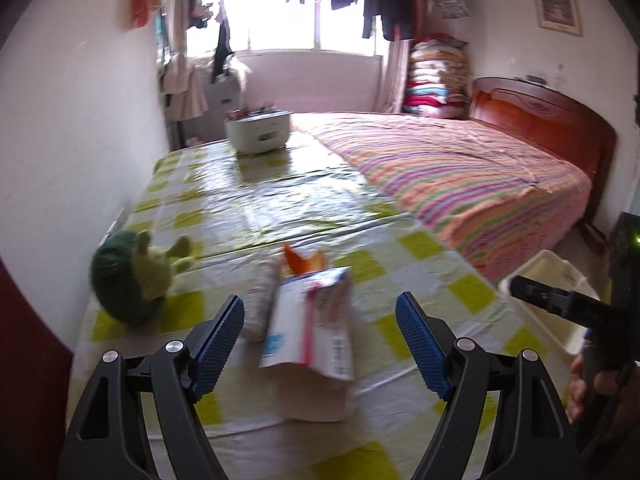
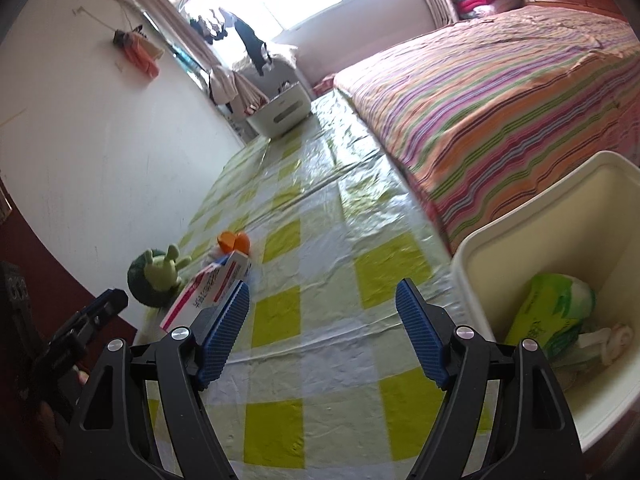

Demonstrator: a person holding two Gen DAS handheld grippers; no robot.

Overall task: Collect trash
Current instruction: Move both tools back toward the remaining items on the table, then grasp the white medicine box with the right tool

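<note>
A white and pink cardboard box (image 1: 310,324) lies on the green-checked plastic sheet (image 1: 420,280), with a crumpled wrapper (image 1: 262,300) at its left and orange peel (image 1: 302,260) behind it. My left gripper (image 1: 320,344) is open, its jaws on either side of the box and just above it. My right gripper (image 2: 322,332) is open and empty over the sheet, left of a white bin (image 2: 500,240) that holds a green packet (image 2: 548,312) and white scraps. The box (image 2: 212,292) and peel (image 2: 234,242) also show in the right wrist view.
A green plush toy (image 1: 132,276) sits left of the trash by the white wall. A white box (image 1: 258,130) of items stands at the sheet's far end. A striped bed (image 1: 460,176) runs along the right. The white bin (image 1: 556,304) is at the sheet's right edge.
</note>
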